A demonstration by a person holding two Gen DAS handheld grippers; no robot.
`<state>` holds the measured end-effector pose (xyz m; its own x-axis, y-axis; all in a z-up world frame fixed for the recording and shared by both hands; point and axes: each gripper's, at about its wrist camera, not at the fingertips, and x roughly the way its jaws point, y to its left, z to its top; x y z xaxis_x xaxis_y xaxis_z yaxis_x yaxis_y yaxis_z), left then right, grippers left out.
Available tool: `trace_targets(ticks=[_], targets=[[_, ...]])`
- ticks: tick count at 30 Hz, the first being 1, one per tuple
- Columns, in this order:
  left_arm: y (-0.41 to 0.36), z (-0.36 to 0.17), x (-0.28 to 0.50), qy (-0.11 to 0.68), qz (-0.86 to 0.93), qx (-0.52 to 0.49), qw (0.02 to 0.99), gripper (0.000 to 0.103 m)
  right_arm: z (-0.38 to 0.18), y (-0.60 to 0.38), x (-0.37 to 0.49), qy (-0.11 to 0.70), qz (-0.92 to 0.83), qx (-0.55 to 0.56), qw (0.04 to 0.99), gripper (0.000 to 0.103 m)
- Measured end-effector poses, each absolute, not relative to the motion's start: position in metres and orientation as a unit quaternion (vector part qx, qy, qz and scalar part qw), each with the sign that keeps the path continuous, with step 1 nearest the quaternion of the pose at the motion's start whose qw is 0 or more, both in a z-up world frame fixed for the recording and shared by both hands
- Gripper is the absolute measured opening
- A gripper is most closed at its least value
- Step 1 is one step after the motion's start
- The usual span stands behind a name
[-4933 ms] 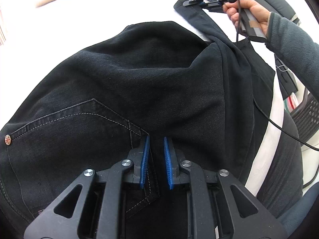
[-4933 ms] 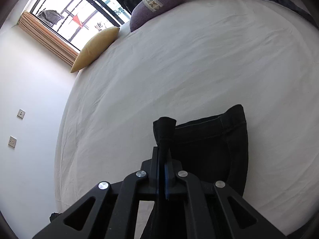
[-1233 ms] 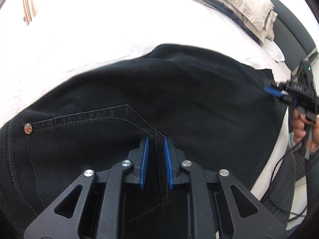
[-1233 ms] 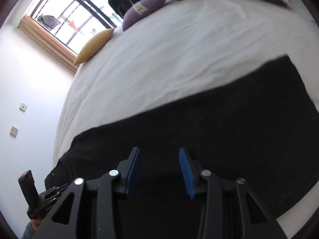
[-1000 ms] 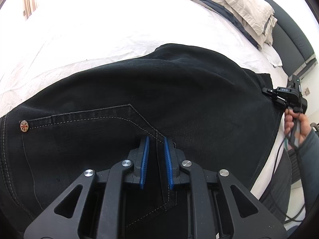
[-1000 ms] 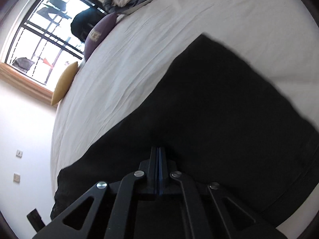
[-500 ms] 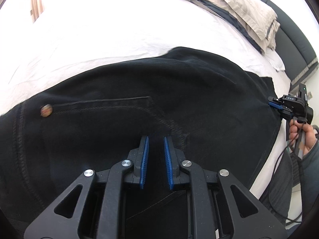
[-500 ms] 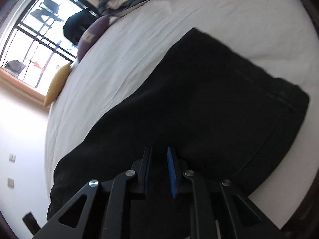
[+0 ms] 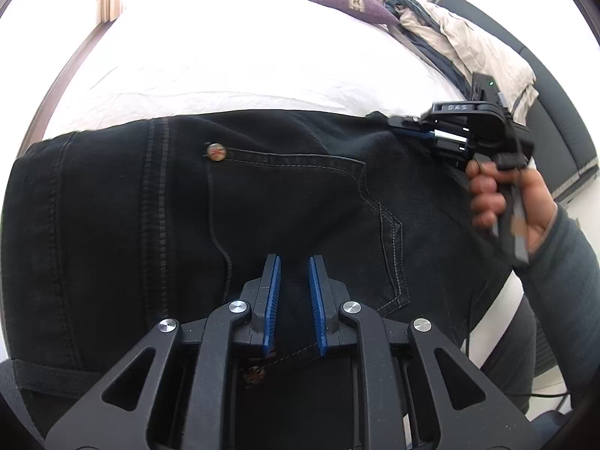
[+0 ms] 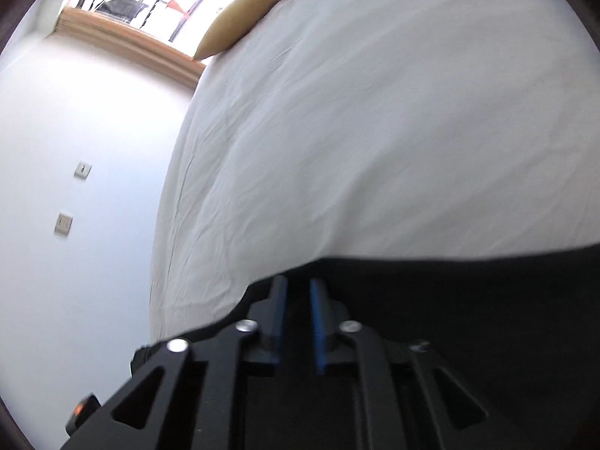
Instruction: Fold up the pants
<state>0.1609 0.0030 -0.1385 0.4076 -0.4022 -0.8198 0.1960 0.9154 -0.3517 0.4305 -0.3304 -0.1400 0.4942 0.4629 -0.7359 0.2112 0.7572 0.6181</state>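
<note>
While the black denim pants (image 9: 262,195) lie as a broad folded slab on the near side of the white bed sheet (image 9: 243,56), both tools sit on them.

- Long axis: runs left to right, stitched waistband (image 9: 157,187) at the left end, back pocket with its metal rivet (image 9: 216,151) facing up.
- Left gripper (image 9: 294,300): at the near edge, pads narrowly apart. A stitched denim edge crosses between their roots, so this reads as a pinch on the cloth.
- Right gripper (image 10: 298,288): held by a hand (image 9: 502,195) in a grey sleeve at the far-right edge. Its jaws have just been closing. Its pads (image 10: 318,318) show a thin dark slit, too blurred to tell whether denim is inside.
- Key relation: the pants' far edge lies straight ahead of the right jaws, at their tips. That hand is the nearer one to it, so the next fold likely turns on it.
- Views: the left wrist shows pocket, waistband and the other tool. The right wrist shows only a dark blurred mass, bare sheet and a mustard pillow (image 10: 240,18) by the window.
</note>
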Motion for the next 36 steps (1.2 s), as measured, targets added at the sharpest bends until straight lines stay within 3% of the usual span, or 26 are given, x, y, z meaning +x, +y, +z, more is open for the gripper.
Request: trace_targets(ticks=[1,4,6,11,12,14,15,17,20,21,23,26,29,30,31,32,36], targets=[[0.004,-0.134,0.159,0.515,-0.170,-0.092,0.835,0.016,-0.130,-0.342,0.428,0.489,0.055,0.333,0.804,0.003],[-0.005,-0.109,0.158,0.497,-0.179,-0.074,0.846,0.016,-0.092,-0.361,0.398,0.449,0.070,0.313,0.834,0.051],[-0.021,-0.096,0.170,0.483,-0.209,-0.075,0.847,0.016,-0.082,-0.370,0.374,0.448,0.103,0.315,0.830,0.055],[-0.118,-0.107,0.232,0.503,-0.331,-0.053,0.796,0.016,-0.116,-0.386,0.301,0.491,0.084,0.326,0.803,0.054],[-0.139,-0.120,0.245,0.522,-0.348,-0.044,0.778,0.016,-0.125,-0.398,0.289,0.489,0.071,0.340,0.800,0.047],[-0.171,-0.151,0.261,0.552,-0.343,0.010,0.760,0.016,-0.135,-0.425,0.256,0.488,0.045,0.374,0.787,0.006],[-0.176,-0.159,0.272,0.555,-0.346,0.017,0.756,0.016,-0.134,-0.436,0.242,0.485,0.028,0.380,0.787,0.001],[-0.161,-0.158,0.292,0.556,-0.347,-0.009,0.756,0.007,-0.129,-0.456,0.229,0.475,0.002,0.377,0.795,0.000],[-0.116,-0.152,0.319,0.551,-0.281,-0.047,0.784,0.006,-0.120,-0.469,0.222,0.476,-0.028,0.368,0.798,0.001],[-0.105,-0.145,0.321,0.543,-0.235,-0.029,0.806,0.005,-0.113,-0.466,0.221,0.478,-0.029,0.359,0.801,0.004],[-0.083,-0.130,0.313,0.530,-0.207,-0.033,0.821,0.005,-0.101,-0.448,0.218,0.474,0.009,0.346,0.809,0.030],[-0.072,-0.105,0.270,0.508,-0.256,-0.054,0.821,0.005,-0.098,-0.399,0.226,0.487,0.101,0.343,0.796,0.035],[-0.078,-0.117,0.223,0.520,-0.271,-0.011,0.810,0.006,-0.117,-0.362,0.231,0.525,0.121,0.302,0.786,0.035],[-0.074,-0.132,0.213,0.532,-0.252,0.013,0.808,0.006,-0.126,-0.364,0.231,0.533,0.103,0.299,0.785,0.033],[-0.065,-0.147,0.206,0.539,-0.235,0.026,0.809,0.005,-0.132,-0.372,0.229,0.530,0.092,0.311,0.784,0.011],[-0.052,-0.151,0.199,0.525,-0.250,0.013,0.813,0.005,-0.136,-0.384,0.226,0.528,0.074,0.322,0.782,0.000],[0.009,-0.139,0.188,0.510,-0.210,-0.033,0.834,0.005,-0.112,-0.421,0.212,0.511,-0.013,0.308,0.802,0.001]])
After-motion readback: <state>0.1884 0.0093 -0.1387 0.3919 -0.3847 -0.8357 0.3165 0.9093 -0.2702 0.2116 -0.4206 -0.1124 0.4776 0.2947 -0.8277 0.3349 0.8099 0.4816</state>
